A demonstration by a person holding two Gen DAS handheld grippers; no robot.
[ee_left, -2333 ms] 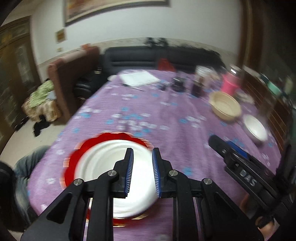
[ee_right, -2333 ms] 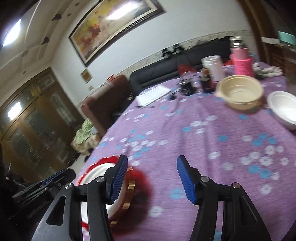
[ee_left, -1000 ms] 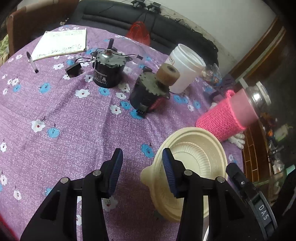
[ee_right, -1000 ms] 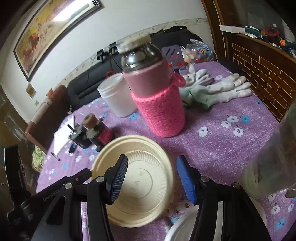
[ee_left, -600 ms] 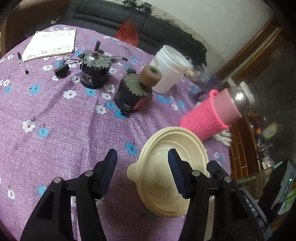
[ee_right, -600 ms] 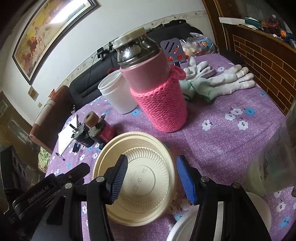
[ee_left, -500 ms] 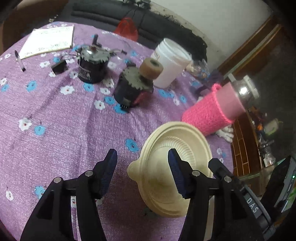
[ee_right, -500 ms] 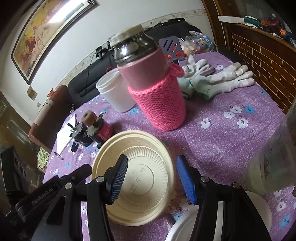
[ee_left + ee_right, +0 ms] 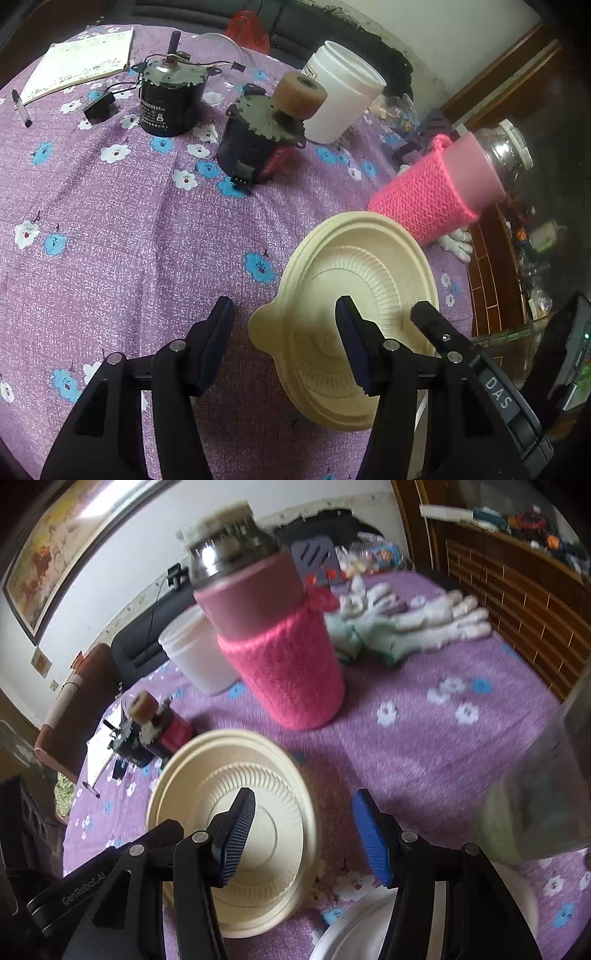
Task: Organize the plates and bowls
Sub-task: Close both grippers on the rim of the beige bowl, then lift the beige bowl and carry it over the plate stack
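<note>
1. Purple cloth printed with blue and white flowers [image 9: 122,236] covered the table, with a dark sofa [image 9: 325,33] behind it along a pale wall.
2. At the far left lay a white notepad [image 9: 81,64] and a black marker pen [image 9: 20,109], then two dark cylindrical electric motors [image 9: 171,103], the second one [image 9: 258,144] topped by a tan roller.
3. Beside them stood a white plastic tub [image 9: 340,99], and further right a glass jar in a pink knitted sleeve [image 9: 432,192], with pale work gloves [image 9: 417,627] beyond it.
4. A cream ribbed disposable bowl [image 9: 365,266] sat near the table's edge, just before the pink jar.
5. The left gripper [image 9: 284,343] was parted, straddling the bowl's tabbed near rim without pressing it.
6. The right gripper [image 9: 303,838] was likewise parted, astride the bowl's opposite rim, clasping nothing.
7. A white round plate [image 9: 354,930] showed partly under the right gripper.
</note>
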